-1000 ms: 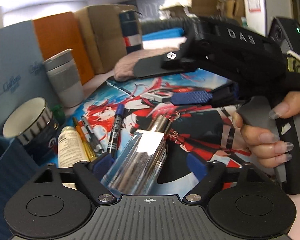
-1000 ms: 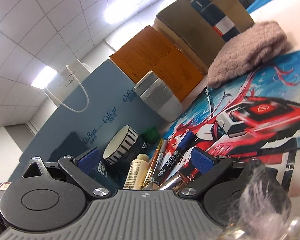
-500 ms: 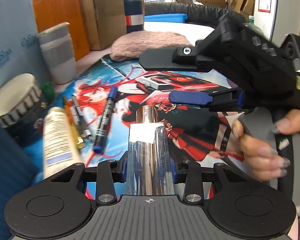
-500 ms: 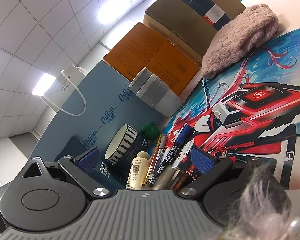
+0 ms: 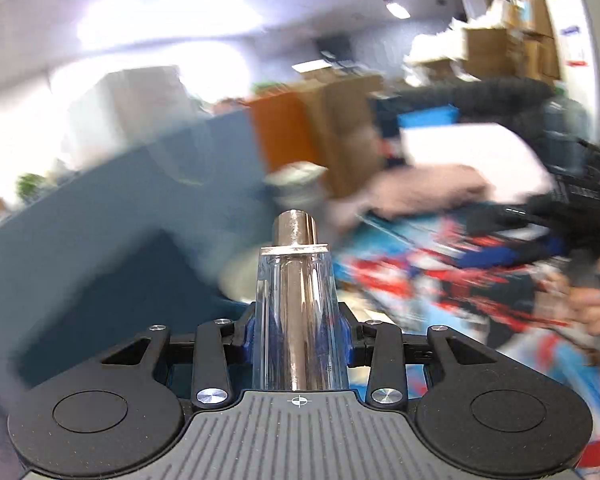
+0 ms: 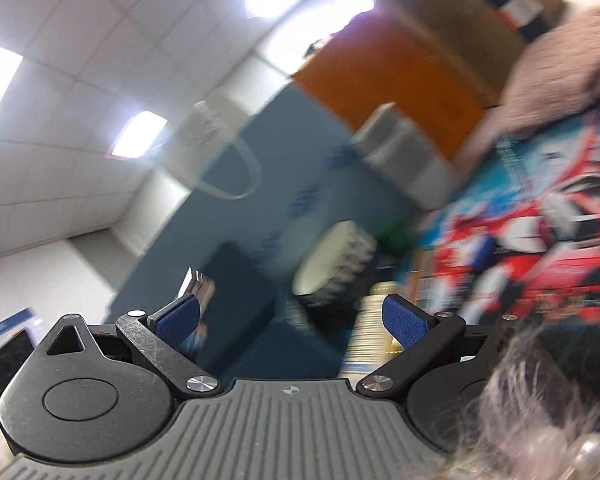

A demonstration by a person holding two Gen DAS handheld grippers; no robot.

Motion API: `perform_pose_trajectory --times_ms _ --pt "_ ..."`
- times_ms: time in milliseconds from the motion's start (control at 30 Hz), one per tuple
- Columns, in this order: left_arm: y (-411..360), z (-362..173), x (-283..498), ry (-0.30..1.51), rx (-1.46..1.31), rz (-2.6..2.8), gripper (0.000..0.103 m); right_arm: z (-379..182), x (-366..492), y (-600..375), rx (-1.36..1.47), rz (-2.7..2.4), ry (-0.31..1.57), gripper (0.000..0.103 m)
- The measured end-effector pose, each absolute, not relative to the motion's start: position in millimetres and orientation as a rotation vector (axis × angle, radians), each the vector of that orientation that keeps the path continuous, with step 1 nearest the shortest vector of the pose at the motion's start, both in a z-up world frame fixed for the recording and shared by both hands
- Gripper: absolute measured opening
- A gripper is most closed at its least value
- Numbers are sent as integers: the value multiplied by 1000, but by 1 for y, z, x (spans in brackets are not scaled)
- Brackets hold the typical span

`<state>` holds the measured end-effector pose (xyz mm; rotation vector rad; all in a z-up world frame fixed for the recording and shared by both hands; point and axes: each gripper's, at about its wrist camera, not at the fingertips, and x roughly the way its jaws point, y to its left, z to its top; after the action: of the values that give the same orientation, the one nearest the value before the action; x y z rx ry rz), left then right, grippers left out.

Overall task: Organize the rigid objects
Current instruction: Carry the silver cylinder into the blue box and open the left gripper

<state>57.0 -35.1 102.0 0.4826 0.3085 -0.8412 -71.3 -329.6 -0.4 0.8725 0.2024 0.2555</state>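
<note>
The left tongs [image 5: 298, 330] are clamped on a clear bottle [image 5: 296, 312] with a metal core and metal cap, the blue pads pressing its two sides. The bottle's long axis runs straight away from the camera along the fingers, cap end pointing forward toward the blurred blue paper bag [image 5: 148, 216] and grey lidded cup [image 5: 298, 188]. It is off the table, above the printed mat [image 5: 440, 280].

The right tongs [image 6: 292, 324] stand apart with nothing between them, facing a striped bowl [image 6: 332, 264] just beside the blue bag. Motion blur hides finer detail.
</note>
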Motion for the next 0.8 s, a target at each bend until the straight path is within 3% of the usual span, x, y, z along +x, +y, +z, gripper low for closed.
perform_pose_trajectory --times_ms 200,533,800 --pt "-11 91 114 425 480 -806 36 -25 -53 -331 928 255 291 98" --pt "-27 41 182 801 375 -932 36 -34 -46 -333 958 260 352 98" --pt "-26 32 186 794 331 -854 36 -36 -45 -333 956 260 370 98"
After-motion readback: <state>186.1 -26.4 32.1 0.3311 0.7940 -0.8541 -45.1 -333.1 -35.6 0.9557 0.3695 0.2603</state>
